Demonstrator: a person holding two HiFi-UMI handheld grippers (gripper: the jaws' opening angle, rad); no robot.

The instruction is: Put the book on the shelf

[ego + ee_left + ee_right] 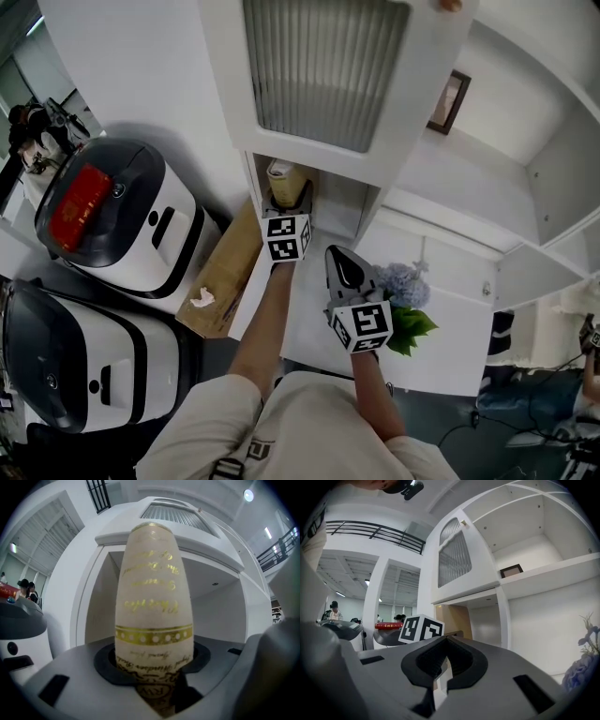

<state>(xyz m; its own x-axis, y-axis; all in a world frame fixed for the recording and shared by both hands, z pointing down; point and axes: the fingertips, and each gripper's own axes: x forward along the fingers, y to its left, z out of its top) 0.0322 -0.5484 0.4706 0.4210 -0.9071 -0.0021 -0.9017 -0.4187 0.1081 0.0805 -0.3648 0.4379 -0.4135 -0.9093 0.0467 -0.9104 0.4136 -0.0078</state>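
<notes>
Left gripper view shows a cream book [152, 597] with gold lettering, spine toward the camera, clamped upright between the jaws of the left gripper [287, 206]. In the head view the book stands at the mouth of the white shelf's [349, 208] lower compartment. The right gripper [343, 266] hangs beside it, near blue flowers [399, 285], jaws together on nothing.

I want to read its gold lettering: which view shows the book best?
Left gripper view: the book fills the frame, lettered spine toward the camera, gripped by the left gripper. Head view shows only its top end; right gripper view, a tan side.
</notes>
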